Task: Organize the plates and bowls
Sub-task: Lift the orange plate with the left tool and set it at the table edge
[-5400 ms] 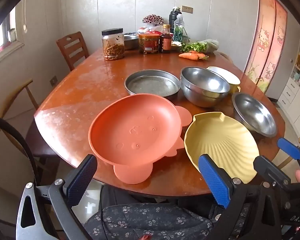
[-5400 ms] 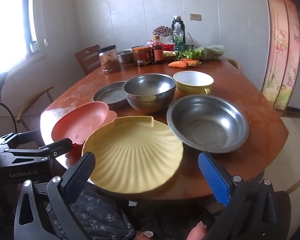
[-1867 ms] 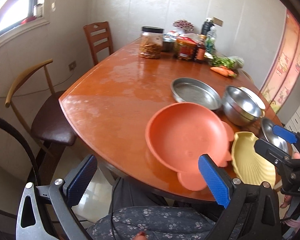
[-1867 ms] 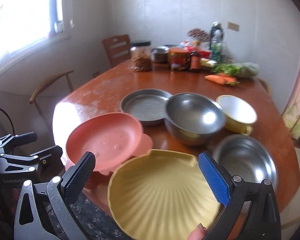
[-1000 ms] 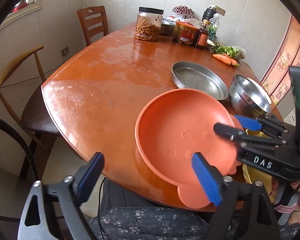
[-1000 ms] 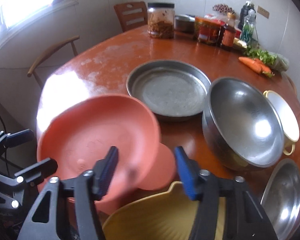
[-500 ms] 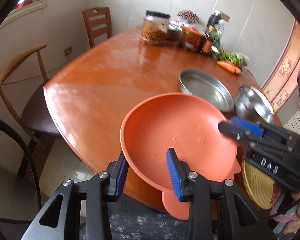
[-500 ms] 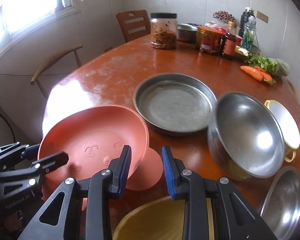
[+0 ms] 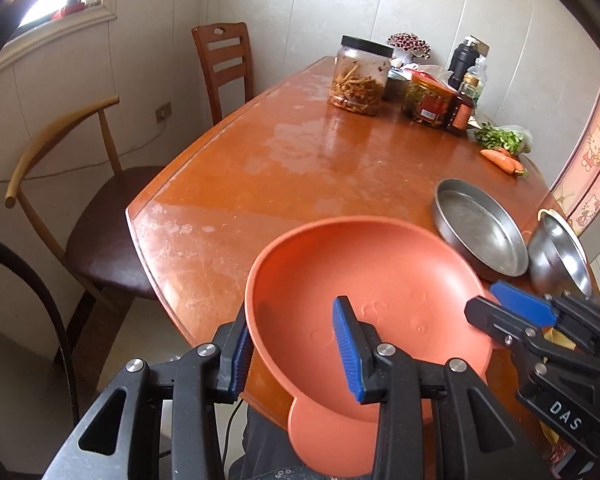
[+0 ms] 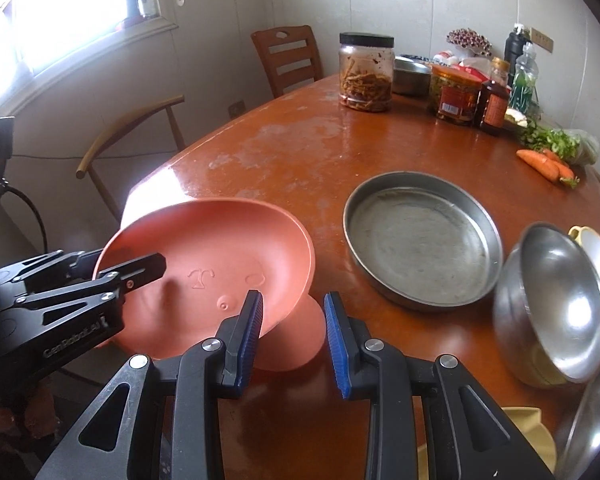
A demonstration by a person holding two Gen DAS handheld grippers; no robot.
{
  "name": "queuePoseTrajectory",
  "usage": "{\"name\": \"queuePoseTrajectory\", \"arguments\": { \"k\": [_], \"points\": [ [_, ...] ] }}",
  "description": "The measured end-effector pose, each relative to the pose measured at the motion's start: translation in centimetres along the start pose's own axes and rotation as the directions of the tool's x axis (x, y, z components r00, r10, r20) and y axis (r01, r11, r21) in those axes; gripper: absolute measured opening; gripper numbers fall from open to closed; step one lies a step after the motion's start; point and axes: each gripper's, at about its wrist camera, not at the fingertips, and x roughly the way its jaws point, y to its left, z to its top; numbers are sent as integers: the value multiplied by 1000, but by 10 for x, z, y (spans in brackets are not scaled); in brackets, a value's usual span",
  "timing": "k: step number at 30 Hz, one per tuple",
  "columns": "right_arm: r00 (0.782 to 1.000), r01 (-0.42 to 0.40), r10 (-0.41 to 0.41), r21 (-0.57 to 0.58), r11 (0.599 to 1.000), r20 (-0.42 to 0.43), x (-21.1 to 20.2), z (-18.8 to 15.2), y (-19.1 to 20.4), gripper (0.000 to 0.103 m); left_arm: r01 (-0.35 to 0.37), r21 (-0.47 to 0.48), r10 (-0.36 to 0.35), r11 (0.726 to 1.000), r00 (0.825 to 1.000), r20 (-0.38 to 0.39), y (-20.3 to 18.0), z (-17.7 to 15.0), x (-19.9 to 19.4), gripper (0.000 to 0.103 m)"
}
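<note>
An orange bear-shaped plastic plate (image 9: 380, 280) is tilted up off the table edge; it also shows in the right wrist view (image 10: 220, 264). My left gripper (image 9: 296, 348) is shut on its near rim. My right gripper (image 10: 294, 328) is shut on the plate's right rim by its ear. A flat steel pan (image 10: 420, 236), a steel bowl (image 10: 552, 308), and part of a yellow shell plate (image 10: 532, 436) sit to the right on the wooden table (image 9: 300, 168).
A yellow cup (image 10: 596, 248) sits behind the steel bowl. Another steel bowl (image 10: 592, 416) is at the right edge. Jars (image 9: 360, 76), bottles, greens and carrots (image 10: 544, 164) stand at the table's far end. Two chairs (image 9: 76, 208) stand along the left side.
Both grippers have closed on the orange plate's rims, left on the near edge, right on the right edge. The plate has lifted and tilted and moved left.
</note>
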Motion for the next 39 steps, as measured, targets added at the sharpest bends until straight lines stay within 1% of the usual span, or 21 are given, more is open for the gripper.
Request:
{"name": "queuePoseTrajectory", "arguments": {
  "k": [2,4,6,11,17,18,20,22,24,26,27,28,29,30,36,39],
  "points": [
    [1000,-14,14,12,1000,-5,5,1,-1,33,3,2,-3,1000,1000,-3,1,2,5,39],
    [1000,-24,24,14,1000,-9,9,2,1,33,-8,13,8,1000,1000,0,-1,4,8,39],
    [1000,-10,10,12,1000,-16,13,3,2,34,-16,20,16,1000,1000,0,-3,6,12,39],
    [1000,-21,22,35,999,-17,18,4,-1,35,-16,17,16,1000,1000,-6,-3,14,23,39],
    [999,-34,35,63,997,-7,18,4,-5,35,-42,27,42,999,999,18,-5,25,30,39],
    [999,-36,36,67,997,-3,17,4,-6,36,-50,27,49,998,999,24,-5,26,30,39],
    [999,-37,36,69,997,7,14,4,-7,41,-58,20,57,998,998,40,-4,28,28,39],
    [999,-30,28,72,997,22,11,5,-8,42,-71,15,70,997,997,43,-2,28,27,39],
    [999,-37,35,80,996,28,8,5,-9,42,-85,12,85,996,995,51,-1,27,24,41],
    [999,-41,38,85,996,35,4,4,-10,43,-94,12,93,996,993,68,0,26,18,47],
    [998,-44,41,90,995,39,3,4,-12,45,-92,11,91,996,993,74,0,26,14,48],
    [998,-48,44,96,994,44,0,4,-13,50,-92,12,91,996,993,81,0,25,11,51],
    [998,-50,46,99,994,47,-1,4,-13,53,-96,14,94,995,991,93,-1,25,7,52],
    [998,-52,46,107,993,53,-4,4,-15,56,-94,16,92,995,991,102,-3,24,3,52],
    [995,-40,29,112,993,99,-26,-1,-20,59,-89,33,83,996,987,138,-15,23,-19,54],
    [993,-26,11,121,992,122,-38,-5,-24,63,-75,51,66,996,986,150,-25,21,-30,58]
  ]
}}
